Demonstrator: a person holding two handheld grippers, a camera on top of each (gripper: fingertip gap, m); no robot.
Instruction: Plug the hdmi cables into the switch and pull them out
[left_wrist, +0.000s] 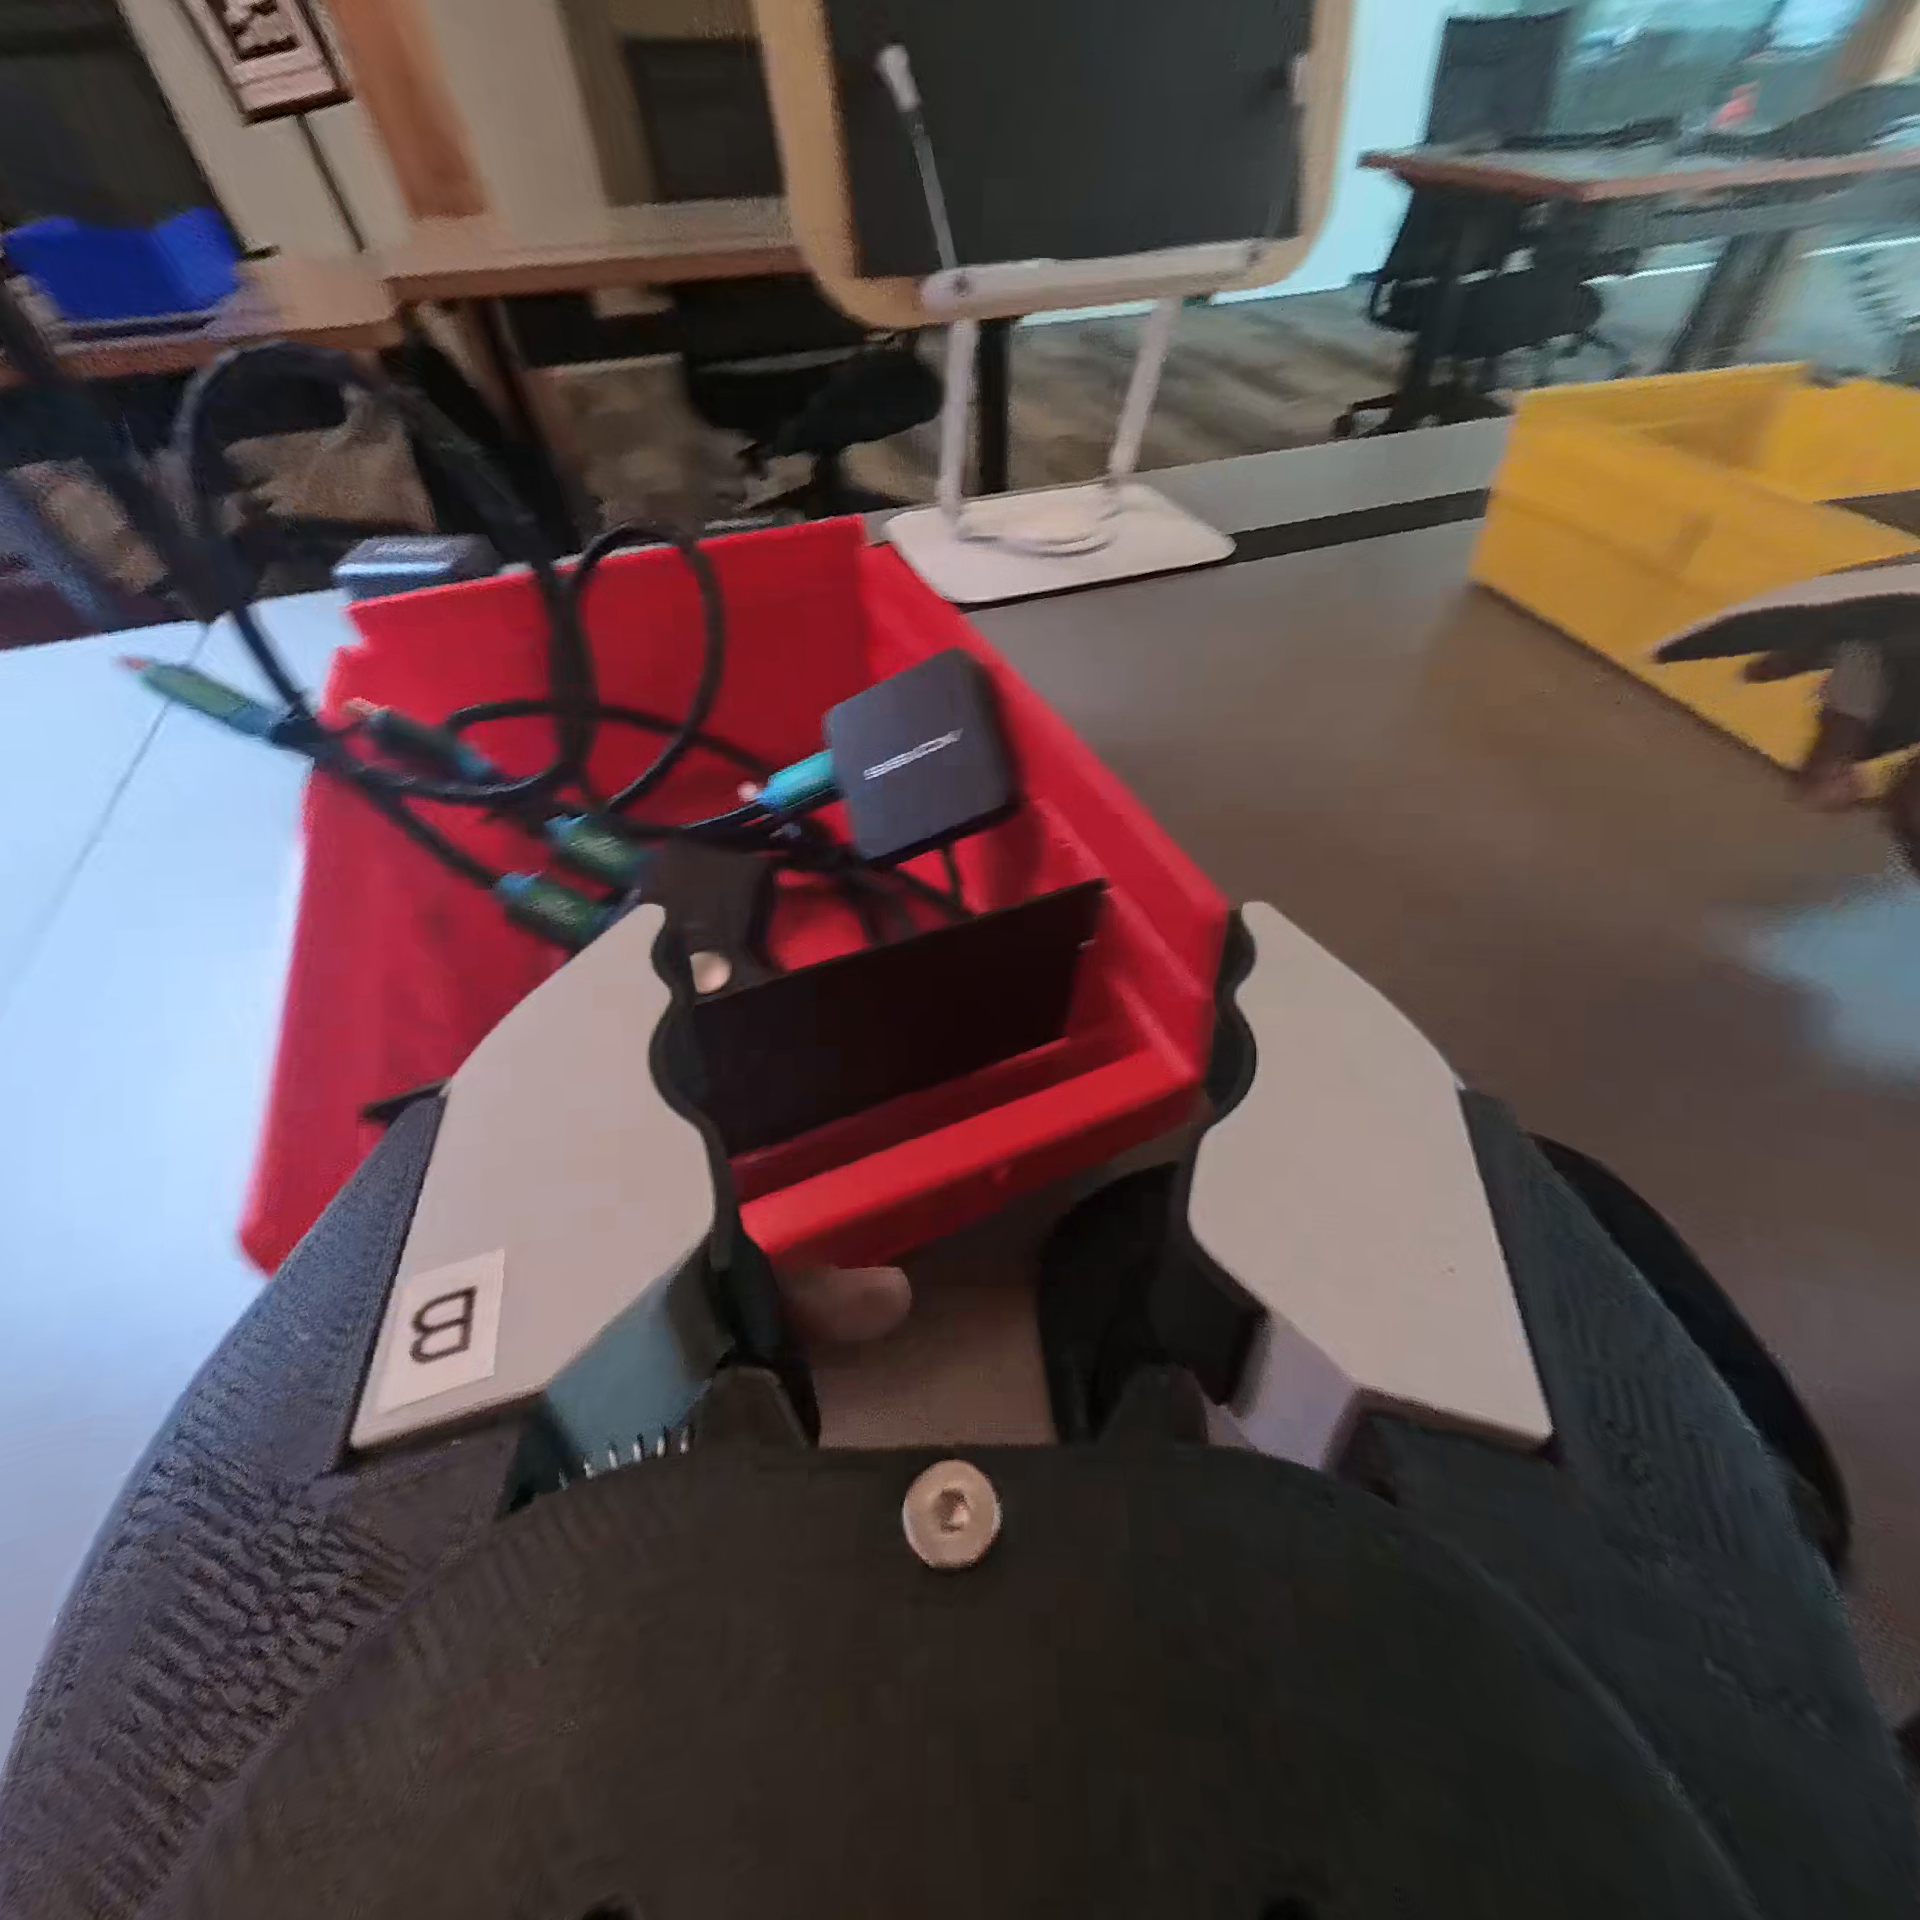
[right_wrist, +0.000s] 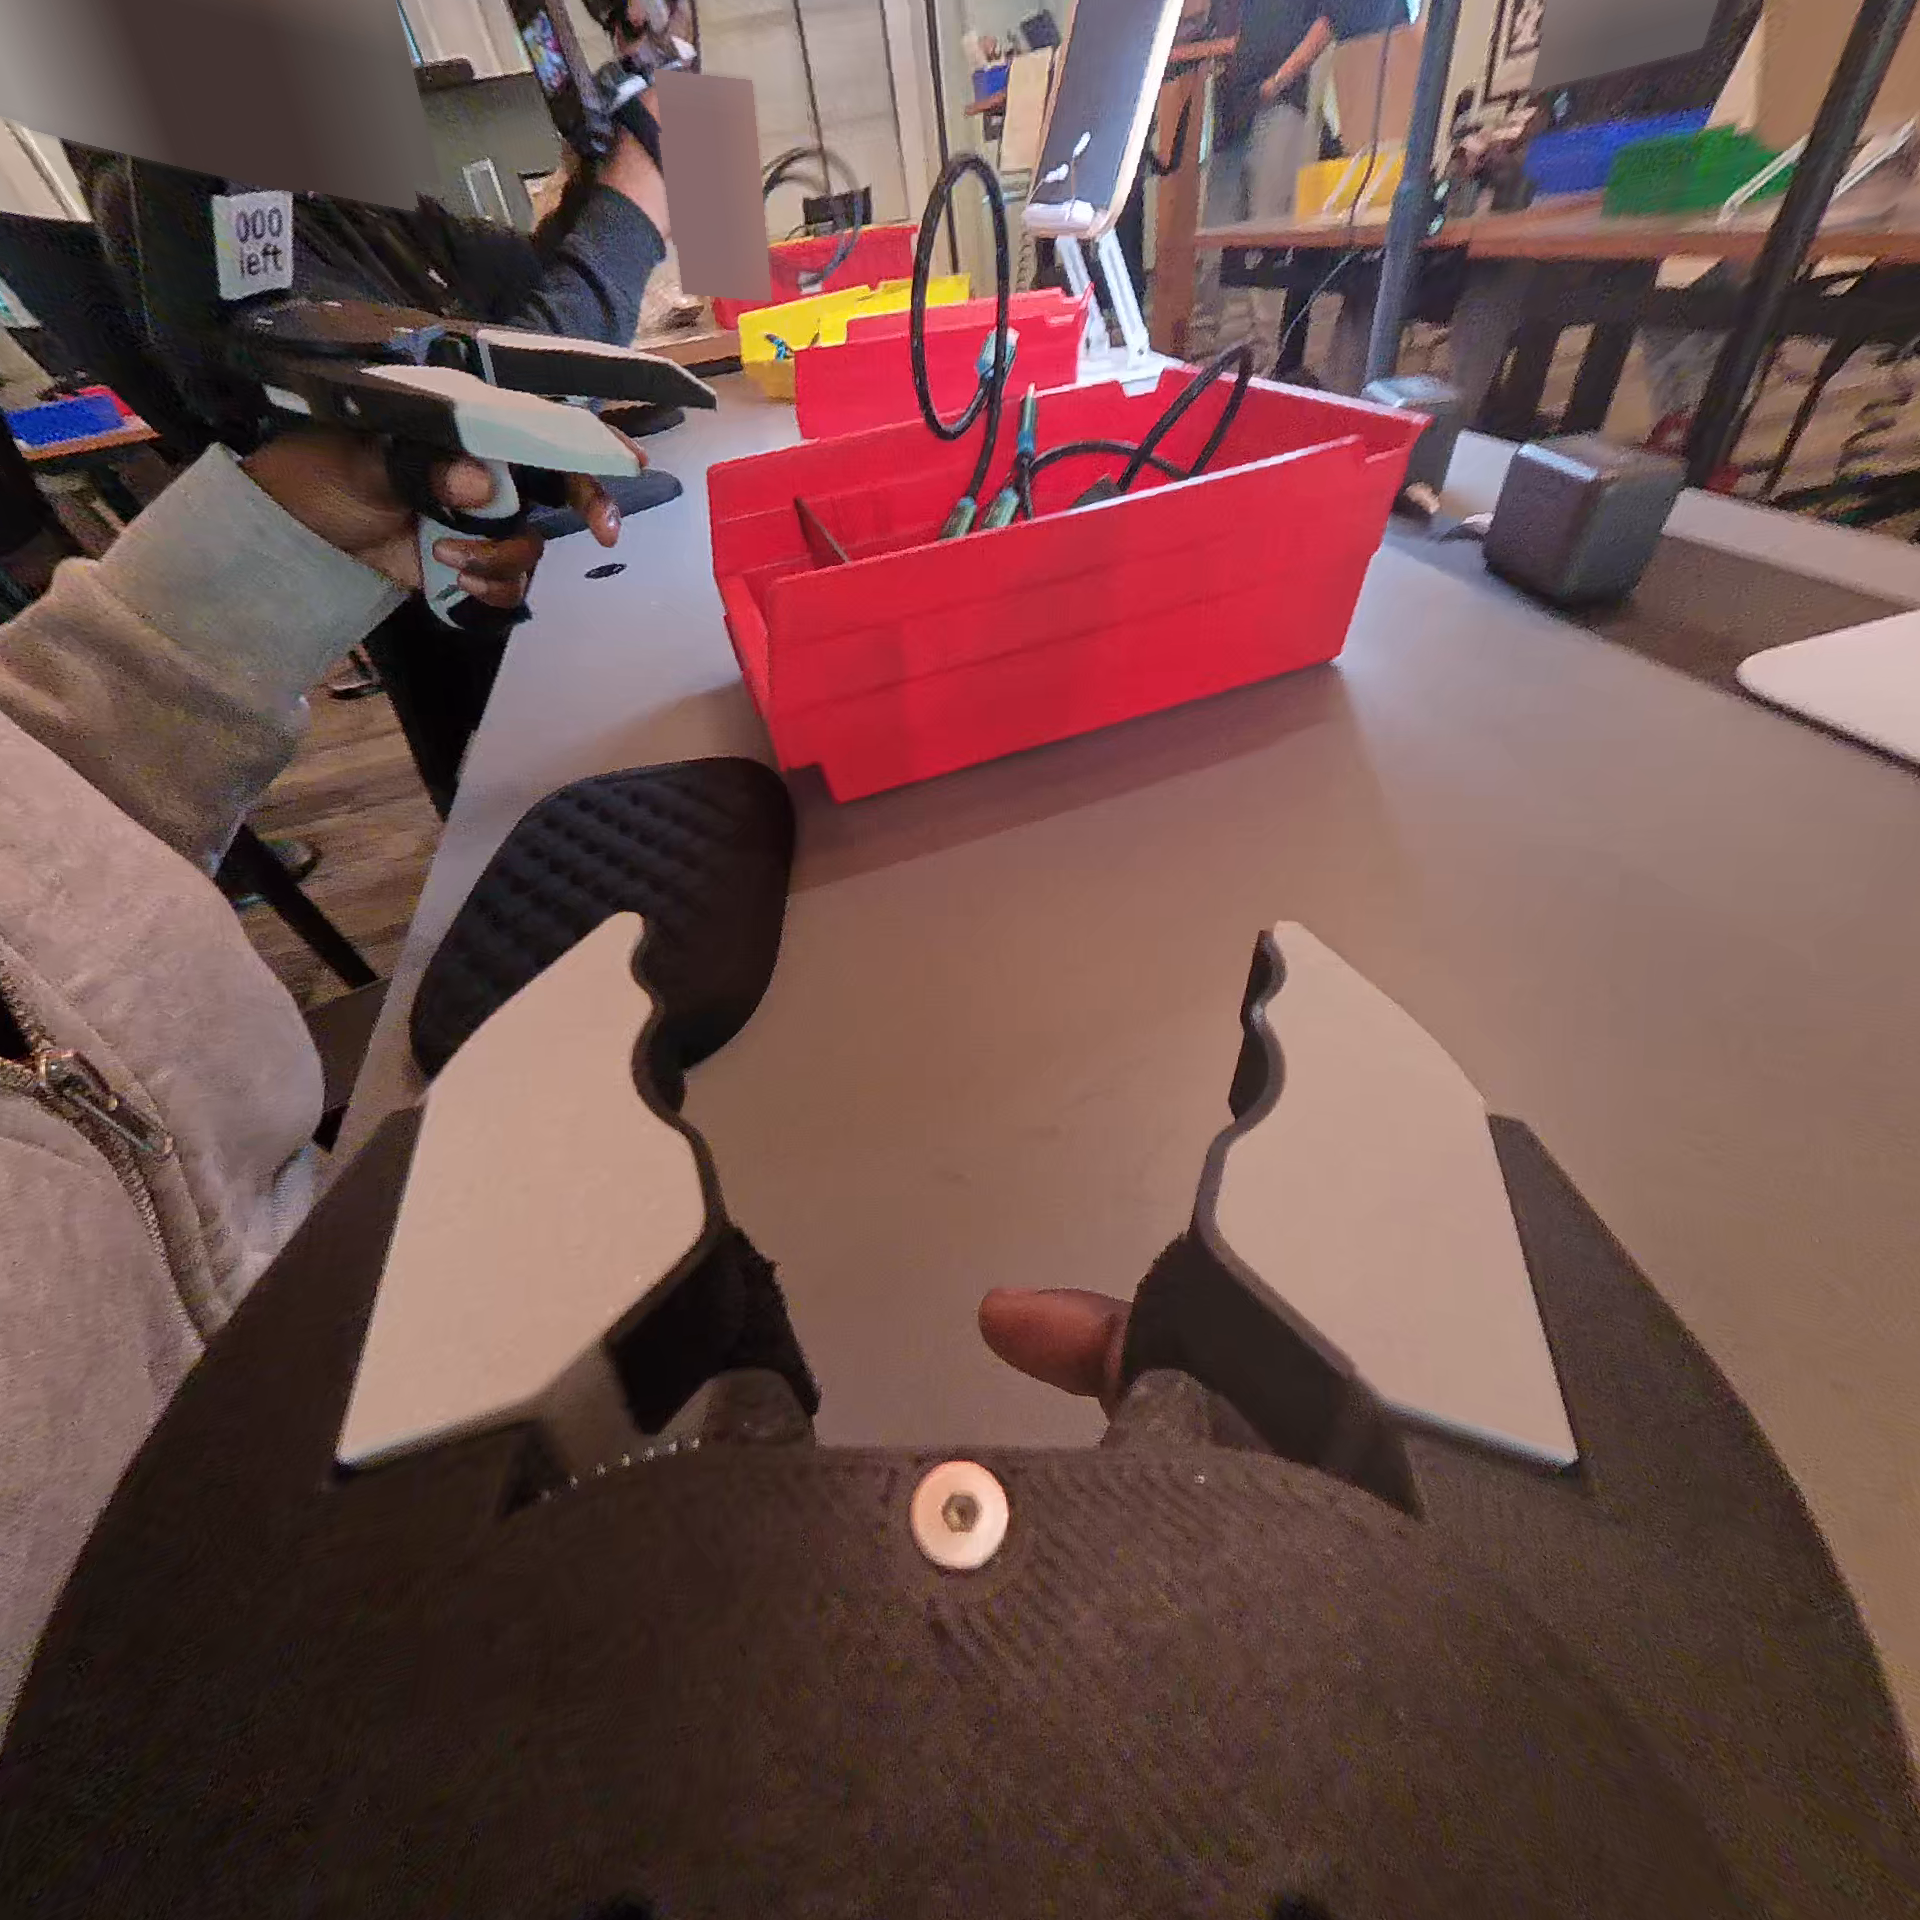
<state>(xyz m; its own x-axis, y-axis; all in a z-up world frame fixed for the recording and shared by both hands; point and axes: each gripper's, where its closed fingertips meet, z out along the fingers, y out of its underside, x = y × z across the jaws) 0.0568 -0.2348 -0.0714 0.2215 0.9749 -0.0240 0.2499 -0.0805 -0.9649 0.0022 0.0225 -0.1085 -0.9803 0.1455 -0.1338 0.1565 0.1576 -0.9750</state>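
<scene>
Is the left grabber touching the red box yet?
Apart. In the right wrist view the left gripper hangs in the air off to the side of the red bin, with bare table visible between them. Its fingers are open and empty.

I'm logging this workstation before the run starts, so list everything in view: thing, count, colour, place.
Bin: one, red, on the table, black divider near its front end.
HDMI cables: several, black with teal plugs, tangled inside the bin; exact count unclear.
Switch: one, black, square, tilted in the bin against the cables.
Yellow bin: one, far right on the dark table.
Stand base: one, white, behind the red bin.
Black padded pad: one, at the table edge.
Grey box: one, right of the red bin.
Left gripper: open, empty, above the bin's front end.
Right gripper: open, empty, over bare table.
</scene>
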